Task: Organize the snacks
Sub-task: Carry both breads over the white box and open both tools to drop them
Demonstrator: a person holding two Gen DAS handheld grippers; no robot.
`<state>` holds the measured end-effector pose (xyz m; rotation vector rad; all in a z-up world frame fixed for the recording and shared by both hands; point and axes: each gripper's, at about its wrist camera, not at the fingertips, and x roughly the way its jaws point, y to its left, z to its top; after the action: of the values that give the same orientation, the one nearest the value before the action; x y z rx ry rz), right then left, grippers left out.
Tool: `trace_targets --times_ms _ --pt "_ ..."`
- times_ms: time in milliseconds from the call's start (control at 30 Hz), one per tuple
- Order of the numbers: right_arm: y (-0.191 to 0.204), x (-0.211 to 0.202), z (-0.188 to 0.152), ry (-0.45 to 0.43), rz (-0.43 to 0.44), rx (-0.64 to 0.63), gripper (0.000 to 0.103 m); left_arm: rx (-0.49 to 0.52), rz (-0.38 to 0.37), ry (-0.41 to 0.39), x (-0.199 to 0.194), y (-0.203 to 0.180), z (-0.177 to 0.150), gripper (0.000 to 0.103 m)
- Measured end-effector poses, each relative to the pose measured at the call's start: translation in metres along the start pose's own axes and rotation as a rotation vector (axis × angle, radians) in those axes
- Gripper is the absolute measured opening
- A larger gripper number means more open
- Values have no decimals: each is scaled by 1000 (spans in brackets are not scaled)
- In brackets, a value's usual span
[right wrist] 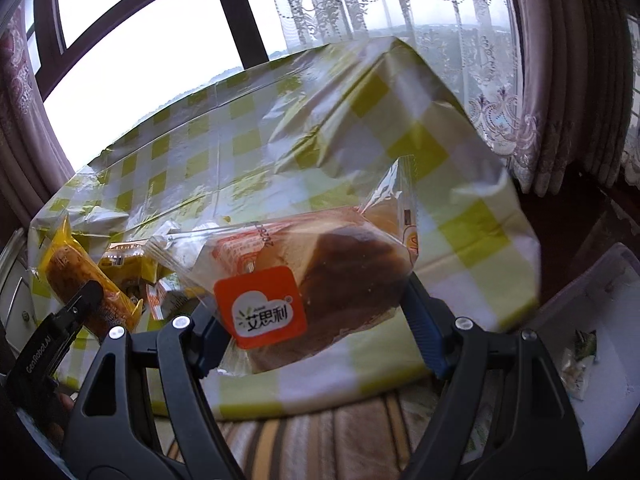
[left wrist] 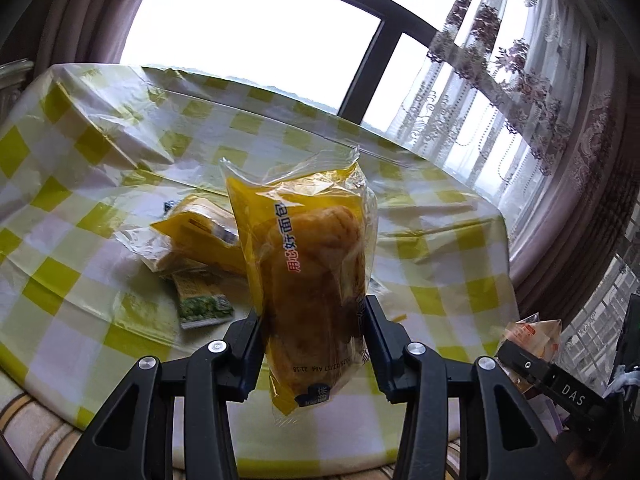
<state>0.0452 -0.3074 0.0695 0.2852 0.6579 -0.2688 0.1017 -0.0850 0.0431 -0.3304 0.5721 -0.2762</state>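
Carrying snacks: the left gripper [left wrist: 312,320] fingers pinch a yellow bread pack [left wrist: 308,248], the right gripper [right wrist: 316,312] fingers pinch a toast pack [right wrist: 320,280], both above the bench [left wrist: 440,240]. Next, drop them in the white bin [right wrist: 612,320].

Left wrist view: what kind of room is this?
Probably a home living or dining room. A table under a yellow-checked tablecloth stands by a large window hung with embroidered lace curtains, and packaged snacks lie on it.
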Motion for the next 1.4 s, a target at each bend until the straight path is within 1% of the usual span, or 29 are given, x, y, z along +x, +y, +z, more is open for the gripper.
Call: trace_targets --times_ms 200,367,667,1000,1200,1400 --pt "-24 -16 -6 1 -22 14 79 42 -38 21 -4 -26 -7 46" --pt "-46 -24 -10 5 -36 31 79 73 -85 62 -5 -52 -15 46" --pt "-103 -38 -21 18 -85 98 79 159 -179 136 -3 -106 -34 46" --pt "-162 -46 -36 43 -155 175 79 242 -297 257 6 -166 -60 46" --pt "-191 -51 -44 53 -194 221 79 288 -362 353 16 -200 -81 46" --pt "-213 -59 -46 50 -231 268 80 392 -416 425 18 -230 -102 47"
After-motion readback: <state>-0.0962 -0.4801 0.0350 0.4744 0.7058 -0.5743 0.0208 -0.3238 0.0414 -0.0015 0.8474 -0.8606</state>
